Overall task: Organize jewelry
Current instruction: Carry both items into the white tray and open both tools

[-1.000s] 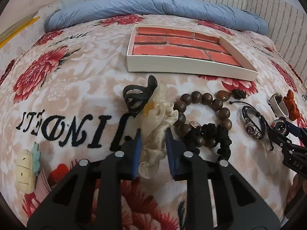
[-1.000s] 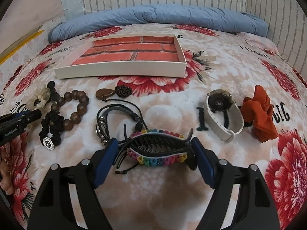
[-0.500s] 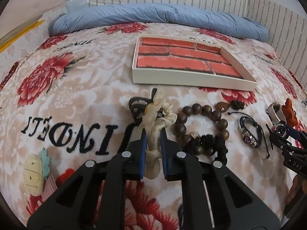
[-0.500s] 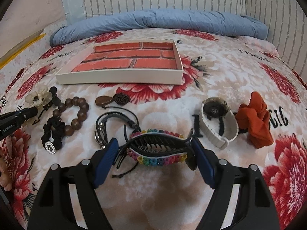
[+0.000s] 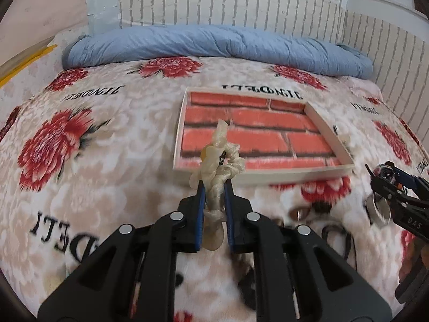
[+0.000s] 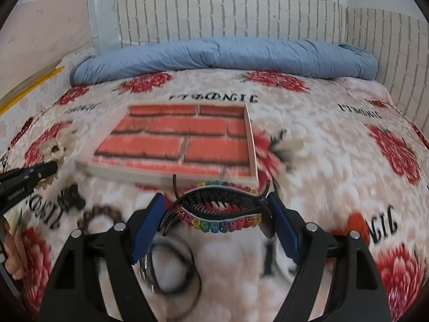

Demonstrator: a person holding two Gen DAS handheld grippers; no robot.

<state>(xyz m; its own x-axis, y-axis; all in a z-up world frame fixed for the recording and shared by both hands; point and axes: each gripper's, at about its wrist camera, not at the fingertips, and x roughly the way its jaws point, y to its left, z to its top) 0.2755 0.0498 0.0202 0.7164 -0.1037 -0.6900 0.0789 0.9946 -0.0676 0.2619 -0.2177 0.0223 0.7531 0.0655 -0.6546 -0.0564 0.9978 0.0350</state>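
My left gripper (image 5: 214, 187) is shut on a cream scrunchie (image 5: 218, 161), lifted off the bed and hanging in front of the near edge of the shallow white box (image 5: 316, 173) with a red brick-pattern floor. In the right wrist view my right gripper (image 6: 215, 208) is shut endwise on a black hair clip with rainbow beads (image 6: 222, 212), also raised, just short of the box (image 6: 252, 145). The left gripper (image 6: 32, 174) with the scrunchie (image 6: 55, 145) shows at the left edge there. The right gripper's tip (image 5: 388, 177) shows at the right of the left wrist view.
A floral blanket (image 6: 335, 139) covers the bed. On it below lie a brown bead bracelet (image 6: 99, 214), a black hair claw (image 6: 68, 197), a black cord bracelet (image 6: 171, 268) and an orange scrunchie (image 6: 358, 222), all blurred. A blue duvet (image 6: 228, 53) lies at the back.
The left jaws closed on the cream scrunchie and lifted it off the bed toward the box. The right gripper rose with the rainbow clip and moved toward the box too.
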